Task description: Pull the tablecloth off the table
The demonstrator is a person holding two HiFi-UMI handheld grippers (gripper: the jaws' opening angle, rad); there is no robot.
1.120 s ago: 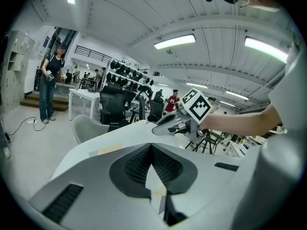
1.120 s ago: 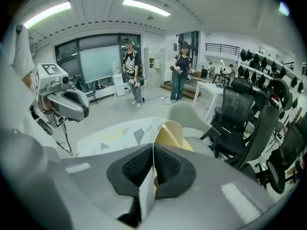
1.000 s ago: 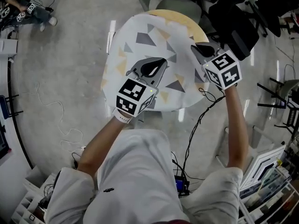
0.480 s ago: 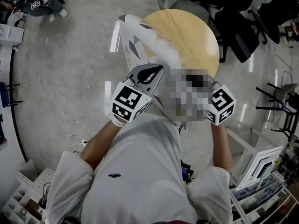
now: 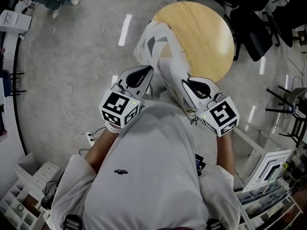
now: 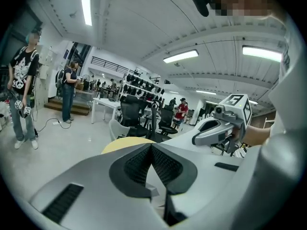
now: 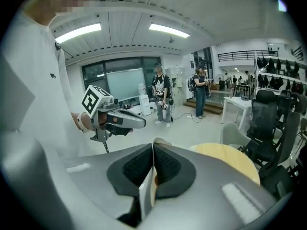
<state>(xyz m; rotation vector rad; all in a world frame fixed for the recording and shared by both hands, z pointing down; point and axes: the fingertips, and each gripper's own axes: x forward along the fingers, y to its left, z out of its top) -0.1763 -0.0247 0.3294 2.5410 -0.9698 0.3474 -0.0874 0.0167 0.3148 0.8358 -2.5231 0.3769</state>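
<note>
The round wooden table (image 5: 204, 32) has its top almost bare. The white tablecloth (image 5: 163, 56) with grey and tan triangles is bunched into a band that runs off the table's near left edge down toward my chest. My left gripper (image 5: 146, 70) sits at the band's left side, jaws shut with a pale sliver of cloth (image 6: 154, 186) between the pads. My right gripper (image 5: 184, 83) is at the band's right side, shut on a fold of the cloth (image 7: 146, 190). Each gripper view shows the other gripper across the stretched cloth.
Dark office chairs (image 5: 249, 23) crowd the table's far right side. A white cable (image 5: 62, 109) trails over the grey floor at left. Shelving (image 5: 24, 195) stands at bottom left and white frames (image 5: 268, 176) at bottom right. People stand in the background (image 7: 160, 95).
Both grippers have drawn back toward my body and risen, dragging the cloth with them. The cloth went from covering most of the table to a narrow bunched band, baring the wood.
</note>
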